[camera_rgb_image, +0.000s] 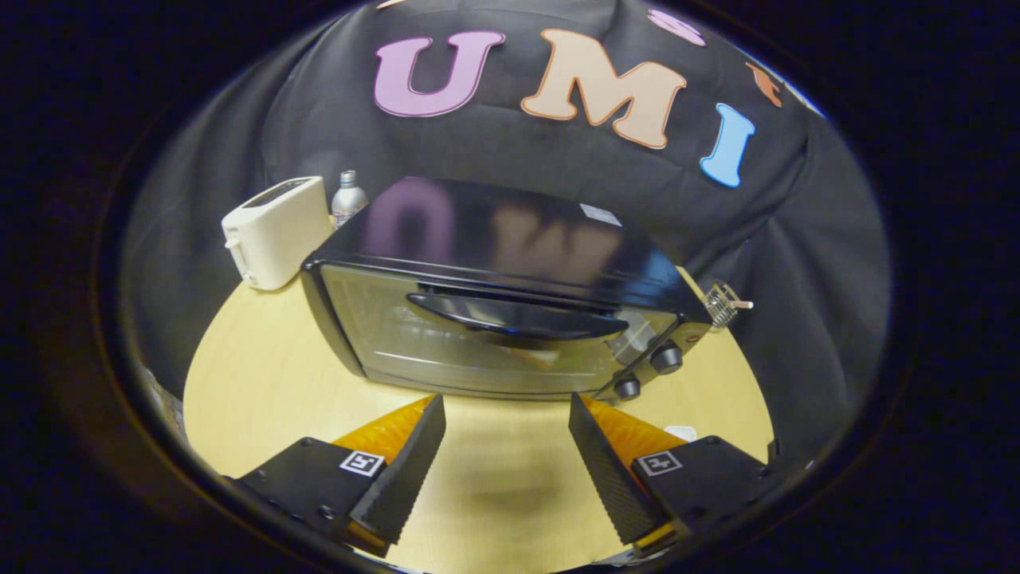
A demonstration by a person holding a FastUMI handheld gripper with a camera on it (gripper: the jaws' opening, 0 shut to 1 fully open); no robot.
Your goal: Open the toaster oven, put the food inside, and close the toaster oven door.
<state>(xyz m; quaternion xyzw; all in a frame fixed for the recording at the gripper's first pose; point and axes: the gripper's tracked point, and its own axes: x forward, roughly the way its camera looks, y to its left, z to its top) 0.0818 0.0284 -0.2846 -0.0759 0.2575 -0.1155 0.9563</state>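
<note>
The toaster oven (510,319), door closed, sits just ahead of the tool (507,430), whose fingers are spread, grasping nothing.

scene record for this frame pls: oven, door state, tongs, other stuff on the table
oven: black toaster oven with glass door, on the round pale wooden table
door: shut, curved black handle across its front
knobs: two black knobs beside the door
tongs: tongs open, nothing between the fingers, oven just ahead
beside oven: cream slot toaster, silver bottle behind it
far side: small wire rack
</note>
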